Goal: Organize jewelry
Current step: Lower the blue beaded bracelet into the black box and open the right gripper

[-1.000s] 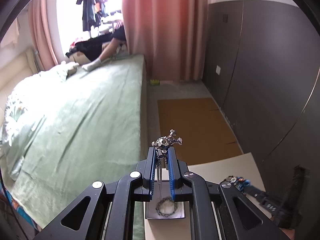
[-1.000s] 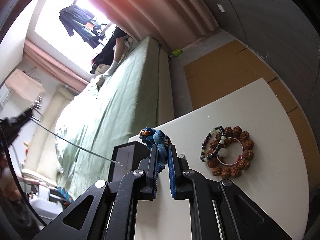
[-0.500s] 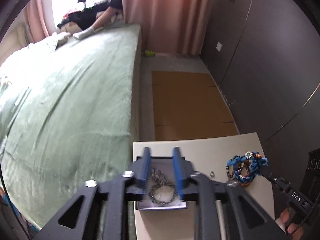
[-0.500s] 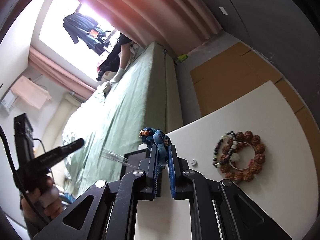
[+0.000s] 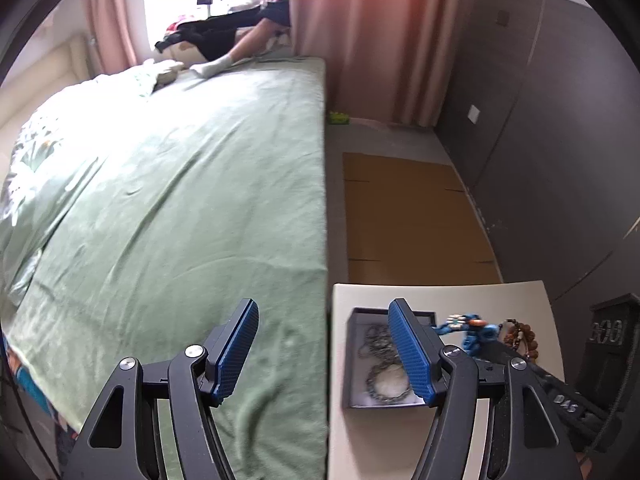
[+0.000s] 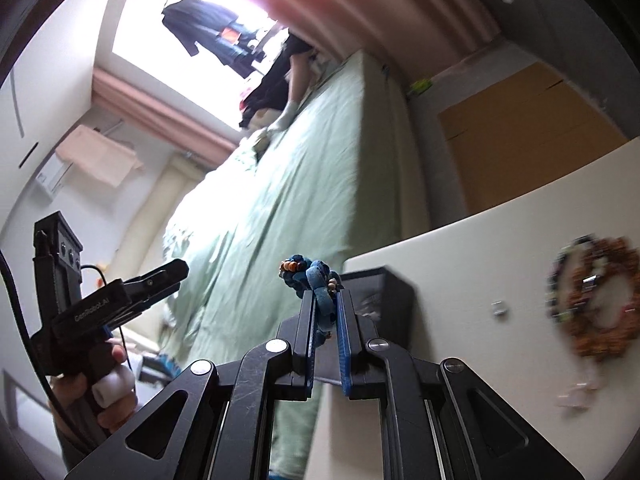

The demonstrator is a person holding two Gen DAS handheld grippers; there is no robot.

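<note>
My left gripper (image 5: pixel 322 312) is open and empty, held over the bed's edge just left of the dark jewelry box (image 5: pixel 358 360). A silver chain necklace (image 5: pixel 380 360) lies inside the box. My right gripper (image 6: pixel 324 300) is shut on a blue braided bracelet (image 6: pixel 316 280) with small orange beads, held above the near corner of the box (image 6: pixel 384 292). The bracelet also shows in the left wrist view (image 5: pixel 468 328), just right of the box. A brown bead bracelet (image 6: pixel 596 304) and a dark bead strand (image 6: pixel 560 276) lie on the white table (image 6: pixel 480 260).
A bed with a green cover (image 5: pixel 180 200) runs along the table's left side. Flat cardboard (image 5: pixel 408 216) lies on the floor beyond the table. A small silver piece (image 6: pixel 499 309) lies on the table between box and bracelets. A person sits at the bed's far end.
My left gripper opened and let the silver necklace fall into the box, then drew back to the left. My right gripper, still holding the blue bracelet, has moved closer to the box.
</note>
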